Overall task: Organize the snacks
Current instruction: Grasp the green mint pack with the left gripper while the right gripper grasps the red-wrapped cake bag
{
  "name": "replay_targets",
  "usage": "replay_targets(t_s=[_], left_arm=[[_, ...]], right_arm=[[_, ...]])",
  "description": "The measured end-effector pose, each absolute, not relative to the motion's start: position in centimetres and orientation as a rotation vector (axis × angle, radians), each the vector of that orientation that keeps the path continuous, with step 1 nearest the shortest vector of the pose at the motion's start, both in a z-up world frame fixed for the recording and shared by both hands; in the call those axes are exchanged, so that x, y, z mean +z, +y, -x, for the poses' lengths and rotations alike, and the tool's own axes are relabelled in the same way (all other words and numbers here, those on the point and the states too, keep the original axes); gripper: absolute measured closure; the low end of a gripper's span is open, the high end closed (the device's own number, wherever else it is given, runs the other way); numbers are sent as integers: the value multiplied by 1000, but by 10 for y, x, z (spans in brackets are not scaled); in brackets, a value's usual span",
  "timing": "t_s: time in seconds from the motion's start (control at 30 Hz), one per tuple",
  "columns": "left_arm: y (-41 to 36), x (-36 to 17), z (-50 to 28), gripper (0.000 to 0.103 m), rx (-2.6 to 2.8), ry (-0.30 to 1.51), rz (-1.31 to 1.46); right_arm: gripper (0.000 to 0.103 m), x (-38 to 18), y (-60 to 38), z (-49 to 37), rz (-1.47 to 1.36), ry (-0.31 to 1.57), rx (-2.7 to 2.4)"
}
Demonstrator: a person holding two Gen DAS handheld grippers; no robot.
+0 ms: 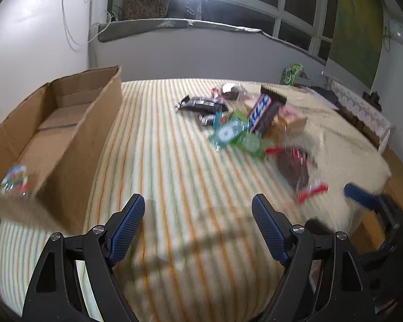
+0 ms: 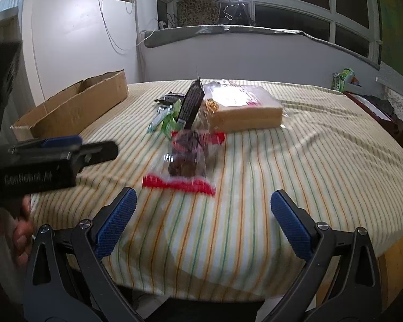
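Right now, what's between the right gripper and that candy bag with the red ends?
Nothing but striped tablecloth. In the right wrist view, the open right gripper faces the clear bag with red ends, and only bare cloth lies between them.

The worktop (image 2: 295, 161) is covered with a soft woven cloth with thin stripes, matt and a little wrinkled. Left of the snack pile, the box (image 1: 67, 139) is plain brown cardboard, rough and dull, with torn edges. In the pile, the chocolate bar (image 1: 263, 112) has a glossy printed wrapper, and the cookie packet (image 2: 186, 158) is of clear shiny film with red ends. The left gripper (image 1: 198, 228) is of matt black plastic with blue knurled rubber pads (image 1: 127, 230) and small bright metal screws.
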State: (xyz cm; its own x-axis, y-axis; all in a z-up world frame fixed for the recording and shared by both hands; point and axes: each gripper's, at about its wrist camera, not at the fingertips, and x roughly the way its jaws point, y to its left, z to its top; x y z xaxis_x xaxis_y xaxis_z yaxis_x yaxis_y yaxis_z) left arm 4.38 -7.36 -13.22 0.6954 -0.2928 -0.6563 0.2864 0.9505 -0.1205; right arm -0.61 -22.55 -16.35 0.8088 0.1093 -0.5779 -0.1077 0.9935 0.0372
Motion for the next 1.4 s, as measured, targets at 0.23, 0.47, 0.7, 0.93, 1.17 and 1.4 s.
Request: replay_targets(t_s=[0.23,0.47,0.7,0.93,1.17,1.4], left_arm=[[-94,-123,-90,21,-349,744,45],[-105,-136,-125,22,-384,853,94],[-101,-140,-120,101,-413,847,101],[-98,-135,-119,96,-371,839,83],[-116,-117,-132,34,-355,799,12],[-110,-128,-155,76,-406,872,93]], right_arm=[[10,-163,-221,-23,4,624,166],[45,-173,-227,-32,-5,593,211],[46,-176,-230,-32,-14,576,224],[46,-174,-236,-24,-23,582,211],[46,-174,-241,-23,-49,580,213],[46,-173,-245,-23,-65,576,213]])
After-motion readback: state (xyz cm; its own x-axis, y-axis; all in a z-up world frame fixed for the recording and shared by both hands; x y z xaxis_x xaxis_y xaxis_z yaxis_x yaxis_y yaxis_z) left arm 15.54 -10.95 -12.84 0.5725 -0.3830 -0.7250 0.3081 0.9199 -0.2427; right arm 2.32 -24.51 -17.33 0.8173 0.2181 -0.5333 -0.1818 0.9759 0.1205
